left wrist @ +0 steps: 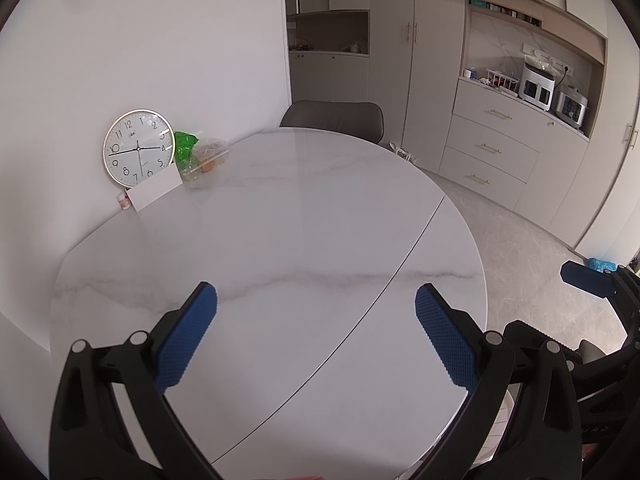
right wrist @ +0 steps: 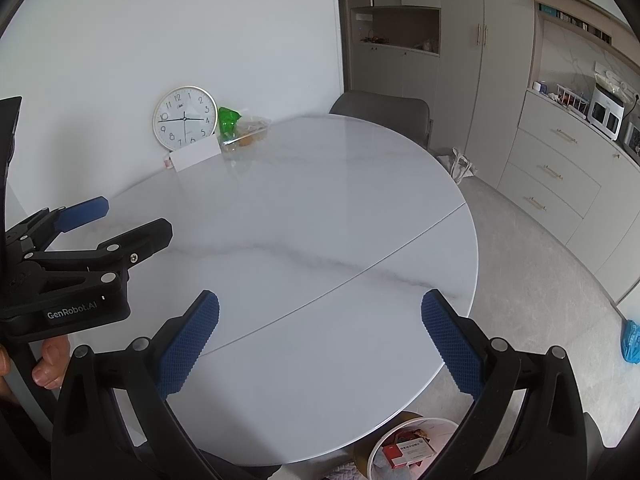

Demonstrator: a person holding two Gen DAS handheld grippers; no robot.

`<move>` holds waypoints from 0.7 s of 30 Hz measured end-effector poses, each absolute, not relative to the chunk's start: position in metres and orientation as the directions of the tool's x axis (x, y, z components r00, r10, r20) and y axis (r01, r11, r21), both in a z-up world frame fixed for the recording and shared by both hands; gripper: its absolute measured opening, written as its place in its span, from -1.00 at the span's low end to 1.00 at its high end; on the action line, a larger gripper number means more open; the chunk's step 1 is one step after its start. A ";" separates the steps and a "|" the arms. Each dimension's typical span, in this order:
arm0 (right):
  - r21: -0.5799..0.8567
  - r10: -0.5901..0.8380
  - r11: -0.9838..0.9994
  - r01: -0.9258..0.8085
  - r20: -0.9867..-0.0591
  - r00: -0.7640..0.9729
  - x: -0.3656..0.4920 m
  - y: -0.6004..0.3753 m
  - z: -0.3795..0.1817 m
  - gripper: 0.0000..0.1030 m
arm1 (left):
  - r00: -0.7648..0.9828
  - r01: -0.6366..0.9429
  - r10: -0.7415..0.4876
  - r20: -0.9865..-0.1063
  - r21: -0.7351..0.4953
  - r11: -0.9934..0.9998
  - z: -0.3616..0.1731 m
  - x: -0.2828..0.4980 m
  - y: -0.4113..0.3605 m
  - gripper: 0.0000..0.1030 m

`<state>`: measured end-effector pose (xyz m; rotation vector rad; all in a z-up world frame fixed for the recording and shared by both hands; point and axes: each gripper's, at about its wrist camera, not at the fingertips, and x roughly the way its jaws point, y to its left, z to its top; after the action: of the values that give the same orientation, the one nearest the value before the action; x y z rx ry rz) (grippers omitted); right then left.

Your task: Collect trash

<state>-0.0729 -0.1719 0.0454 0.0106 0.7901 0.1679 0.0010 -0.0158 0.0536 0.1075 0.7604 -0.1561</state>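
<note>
Both grippers hover over the near part of a round white marble table [left wrist: 300, 220] [right wrist: 320, 208]. My left gripper [left wrist: 316, 334] is open with nothing between its blue pads. My right gripper [right wrist: 320, 338] is open and holds nothing either. The left gripper [right wrist: 102, 220] also shows at the left of the right wrist view, held by a hand [right wrist: 50, 364]. A white bin [right wrist: 400, 450] with red-and-white boxes in it stands on the floor below the table's near edge. At the far left of the table lie a green wrapper [left wrist: 185, 148] [right wrist: 228, 118] and a clear plastic bag with food [left wrist: 210, 158] [right wrist: 248, 132].
A wall clock [left wrist: 138, 146] [right wrist: 184, 118] leans on the wall behind a white card [left wrist: 156, 190] [right wrist: 196, 156] and a small cup [left wrist: 124, 200]. A grey chair [left wrist: 332, 116] [right wrist: 384, 114] stands at the far side. Something blue [right wrist: 632, 340] lies on the floor. Cabinets line the right.
</note>
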 end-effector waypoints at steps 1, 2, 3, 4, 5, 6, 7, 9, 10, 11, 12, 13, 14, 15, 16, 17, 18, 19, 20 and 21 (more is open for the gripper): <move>0.073 0.154 0.987 -0.146 -0.707 0.691 -0.073 -0.172 0.045 0.95 | 0.713 0.180 -0.102 -0.693 0.041 0.983 0.053 0.001 -0.016 0.85; 0.073 0.154 0.987 -0.145 -0.707 0.690 -0.073 -0.172 0.045 0.95 | 0.713 0.180 -0.101 -0.693 0.042 0.983 0.053 0.001 -0.016 0.85; 0.074 0.154 0.987 -0.145 -0.707 0.690 -0.073 -0.172 0.045 0.95 | 0.714 0.181 -0.101 -0.693 0.043 0.982 0.053 0.001 -0.016 0.85; 0.074 0.154 0.987 -0.144 -0.708 0.690 -0.072 -0.172 0.044 0.95 | 0.714 0.180 -0.100 -0.693 0.045 0.983 0.053 0.001 -0.016 0.85; 0.073 0.153 0.987 -0.144 -0.708 0.689 -0.072 -0.172 0.044 0.95 | 0.715 0.179 -0.098 -0.692 0.046 0.983 0.052 0.000 -0.016 0.85; 0.073 0.153 0.987 -0.144 -0.709 0.688 -0.072 -0.172 0.044 0.95 | 0.715 0.178 -0.097 -0.693 0.046 0.983 0.052 0.000 -0.016 0.85; 0.074 0.153 0.987 -0.143 -0.710 0.687 -0.072 -0.171 0.043 0.95 | 0.714 0.178 -0.097 -0.693 0.045 0.983 0.052 0.000 -0.016 0.85; 0.074 0.153 0.987 -0.143 -0.711 0.686 -0.073 -0.171 0.042 0.95 | 0.715 0.177 -0.095 -0.692 0.047 0.983 0.051 0.000 -0.016 0.85; 0.075 0.153 0.987 -0.143 -0.712 0.686 -0.073 -0.171 0.042 0.95 | 0.715 0.178 -0.095 -0.693 0.049 0.983 0.051 0.001 -0.016 0.85; 0.075 0.153 0.987 -0.143 -0.712 0.685 -0.073 -0.171 0.042 0.95 | 0.714 0.177 -0.093 -0.694 0.051 0.983 0.051 0.001 -0.016 0.85; 0.075 0.153 0.987 -0.143 -0.713 0.684 -0.072 -0.171 0.042 0.95 | 0.713 0.177 -0.092 -0.695 0.052 0.983 0.051 0.002 -0.016 0.85; 0.075 0.153 0.987 -0.143 -0.714 0.683 -0.072 -0.171 0.041 0.95 | 0.712 0.177 -0.092 -0.696 0.052 0.983 0.050 0.001 -0.017 0.85; 0.076 0.154 0.987 -0.143 -0.715 0.682 -0.072 -0.171 0.041 0.95 | 0.711 0.177 -0.091 -0.697 0.053 0.983 0.050 0.002 -0.017 0.85; 0.077 0.154 0.987 -0.143 -0.716 0.681 -0.072 -0.171 0.041 0.95 | 0.711 0.177 -0.091 -0.697 0.053 0.983 0.050 0.002 -0.017 0.85; 0.077 0.155 0.987 -0.144 -0.716 0.680 -0.073 -0.171 0.040 0.95 | 0.711 0.178 -0.092 -0.698 0.053 0.983 0.050 0.002 -0.017 0.85; 0.078 0.156 0.986 -0.144 -0.717 0.680 -0.073 -0.171 0.040 0.95 | 0.710 0.177 -0.090 -0.699 0.053 0.983 0.050 0.002 -0.017 0.85; 0.079 0.156 0.986 -0.144 -0.718 0.678 -0.073 -0.171 0.040 0.95 | 0.709 0.175 -0.089 -0.700 0.052 0.983 0.050 0.003 -0.017 0.85; 0.080 0.157 0.986 -0.144 -0.719 0.677 -0.072 -0.171 0.040 0.95 | 0.707 0.175 -0.090 -0.702 0.051 0.983 0.050 0.004 -0.017 0.85; 0.080 0.158 0.986 -0.144 -0.719 0.676 -0.071 -0.171 0.040 0.95 | 0.706 0.176 -0.091 -0.703 0.049 0.983 0.050 0.004 -0.017 0.85; 0.080 0.158 0.986 -0.145 -0.720 0.676 -0.072 -0.171 0.040 0.95 | 0.706 0.175 -0.092 -0.702 0.048 0.983 0.050 0.004 -0.017 0.85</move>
<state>-0.0716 -0.1710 0.0401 0.0166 0.8113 0.1703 0.0042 -0.0167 0.0496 0.1136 0.7732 -0.1486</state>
